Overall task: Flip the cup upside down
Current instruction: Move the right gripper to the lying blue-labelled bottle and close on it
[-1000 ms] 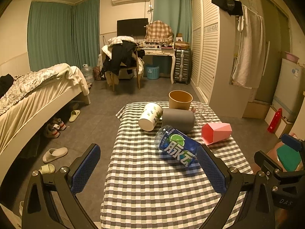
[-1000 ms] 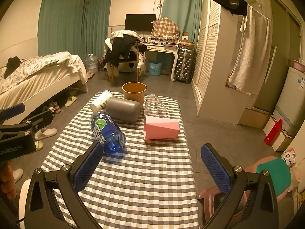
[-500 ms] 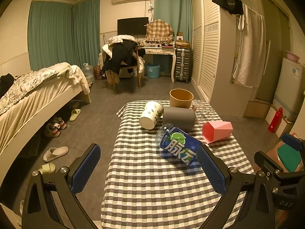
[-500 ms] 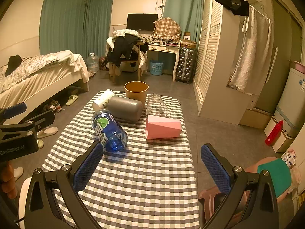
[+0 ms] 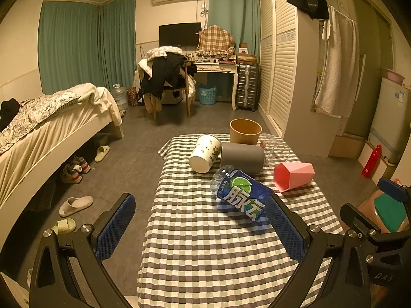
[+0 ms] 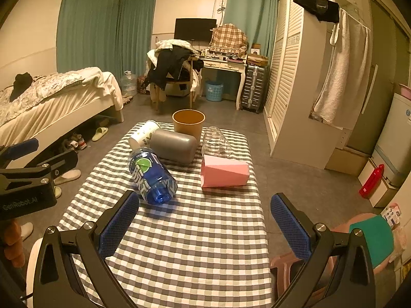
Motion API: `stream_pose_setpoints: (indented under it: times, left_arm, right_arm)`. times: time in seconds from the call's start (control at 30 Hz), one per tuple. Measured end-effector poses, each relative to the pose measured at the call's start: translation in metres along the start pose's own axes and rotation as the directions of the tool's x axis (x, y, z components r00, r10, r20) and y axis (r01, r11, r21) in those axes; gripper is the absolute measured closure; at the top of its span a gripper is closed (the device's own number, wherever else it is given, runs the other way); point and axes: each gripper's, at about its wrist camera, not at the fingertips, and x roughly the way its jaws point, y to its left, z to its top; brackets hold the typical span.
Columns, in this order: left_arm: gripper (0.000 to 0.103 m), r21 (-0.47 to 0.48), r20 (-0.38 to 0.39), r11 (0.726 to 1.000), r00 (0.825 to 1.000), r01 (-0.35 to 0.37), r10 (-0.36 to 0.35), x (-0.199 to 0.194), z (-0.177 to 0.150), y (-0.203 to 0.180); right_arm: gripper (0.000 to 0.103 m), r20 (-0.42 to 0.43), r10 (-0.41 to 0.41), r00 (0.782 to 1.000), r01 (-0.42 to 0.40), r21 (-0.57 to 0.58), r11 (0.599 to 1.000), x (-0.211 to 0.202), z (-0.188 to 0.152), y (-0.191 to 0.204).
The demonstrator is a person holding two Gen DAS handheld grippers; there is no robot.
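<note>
1. Left gripper (image 5: pixel 199 205): held wide open, nothing between the blue pads, poised over the near end of the checked table (image 5: pixel 205 256). Compared with a second ago, almost no change in this view; only a small drift, the cups sitting slightly more to 3 o'clock.
2. White leaf-print paper cup (image 5: pixel 205 152): lying on its side at about 11 o'clock of the group, touching the grey cup (image 5: pixel 242 157), which also lies on its side.
3. Blue drink bottle (image 5: pixel 241 195): lying nearest to the left gripper, at 1 o'clock from its middle, just before the right pad.
4. Brown paper cup (image 5: pixel 245 131): the only one standing mouth up, at 12 o'clock at the far table edge. Probably the one to flip, though not certain from the task words.
5. Clear cup (image 5: pixel 278 148) and pink faceted cup (image 5: pixel 294 175): both on their sides, at 2 o'clock of the group.
6. Right gripper (image 6: pixel 204 200): also spread wide and empty. Moved a little forward during the last second, so the bottle and pink cup appear lower and nearer in its view.
7. Meaning for the task: approach only begun, no cup touched or turned yet; both grippers well apart from the brown cup.
</note>
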Motion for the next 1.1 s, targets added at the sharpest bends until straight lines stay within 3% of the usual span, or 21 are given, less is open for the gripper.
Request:
stream_pose_setpoints:
  times: [0.27,0.53,0.9,1.1]
  left_arm:
    - [0.0,-0.007,-0.013,1.0,1.0,-0.008,0.008,0.007,-0.001,0.007]
    - [0.0,-0.034,-0.062,0.999,0.998,-0.03,0.028,0.047,0.006,0.027]
    - [0.0,-0.048,-0.152,0.995,0.986,-0.082,0.074,0.102,-0.004,0.054]
    - [0.0,-0.047,-0.2,0.993,0.975,-0.109,0.098,0.125,-0.011,0.064]
  right_arm:
    - [0.0,-0.007,0.034,0.999,-0.035,-0.036,0.999,0.012,0.006,0.012]
    - [0.0,-0.035,0.077,0.996,-0.08,-0.094,0.992,0.049,0.018,0.03]
    - [0.0,-0.191,0.19,0.963,-0.213,-0.105,0.971,0.147,0.016,0.058]
    - [0.0,-0.253,0.173,0.952,-0.212,-0.135,0.968,0.188,0.015,0.072]
